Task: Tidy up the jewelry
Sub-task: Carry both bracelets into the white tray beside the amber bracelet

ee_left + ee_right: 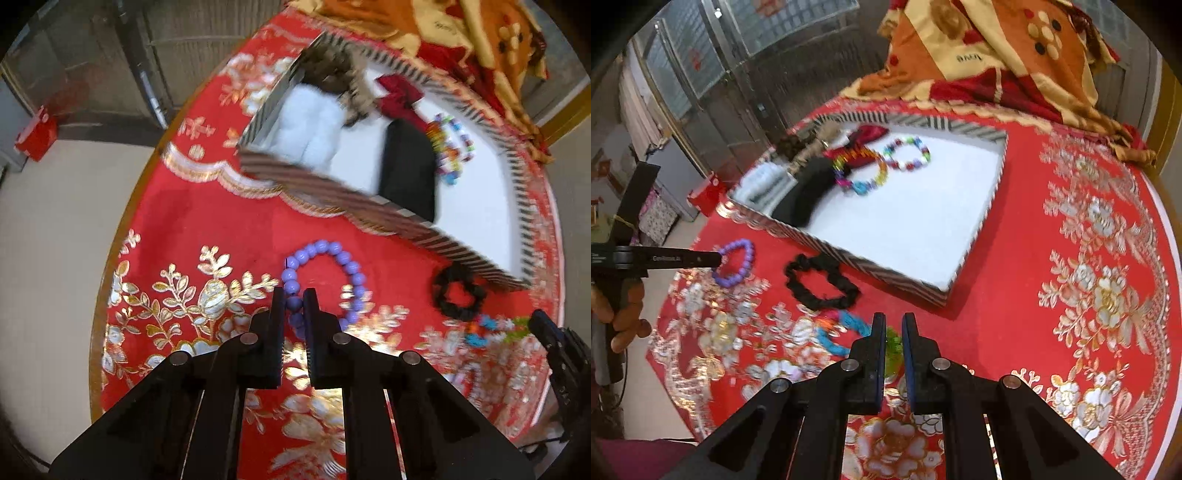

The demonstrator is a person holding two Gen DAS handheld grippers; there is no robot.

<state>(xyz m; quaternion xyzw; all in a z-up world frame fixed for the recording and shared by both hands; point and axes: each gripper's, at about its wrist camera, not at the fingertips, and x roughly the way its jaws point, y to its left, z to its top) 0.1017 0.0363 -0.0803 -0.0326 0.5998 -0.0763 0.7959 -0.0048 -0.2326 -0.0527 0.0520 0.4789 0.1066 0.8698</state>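
Sorting jewelry, partway | done: two multicoloured bead bracelets [882, 162] in striped-rim white tray [923, 229] | left gripper [294, 299] clenched on purple round-bead bracelet [325, 273], frame centre | right gripper [894, 325] clamping green-blue beaded bracelet [849, 336] | black scrunchie [822, 282] still on red tablecloth.

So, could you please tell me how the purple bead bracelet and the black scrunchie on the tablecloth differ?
The purple bead bracelet is a ring of smooth round beads; the black scrunchie is ruffled fabric. The bracelet is pinched in the shut left gripper; no gripper touches the scrunchie. The scrunchie lies closer to the striped tray than the bracelet does. Both are closed loops outside the tray, over the red tablecloth.
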